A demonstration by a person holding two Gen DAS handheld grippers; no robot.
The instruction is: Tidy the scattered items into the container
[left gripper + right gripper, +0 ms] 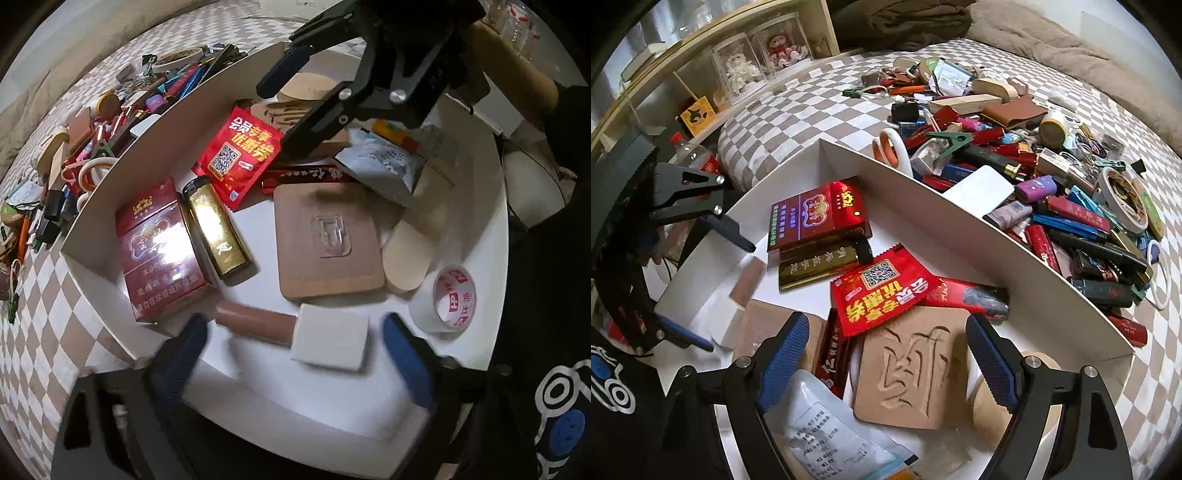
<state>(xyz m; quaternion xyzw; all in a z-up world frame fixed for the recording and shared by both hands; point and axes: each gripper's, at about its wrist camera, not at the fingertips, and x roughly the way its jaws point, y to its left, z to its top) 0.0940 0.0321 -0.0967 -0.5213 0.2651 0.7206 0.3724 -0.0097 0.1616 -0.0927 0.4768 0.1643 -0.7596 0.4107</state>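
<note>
Our left gripper is spread wide over the brown cylinder with white square cap, lying free near the white cardboard box's near edge. Probably light, rigid, rolls; take it across the barrel. Right gripper is spread, empty.

in your left wrist view, the box sits on the bed, with the heap of loose items just outside its left wall. inside, the lighter lies right of the cigarette pack, and the tape roll lies far right.
</note>
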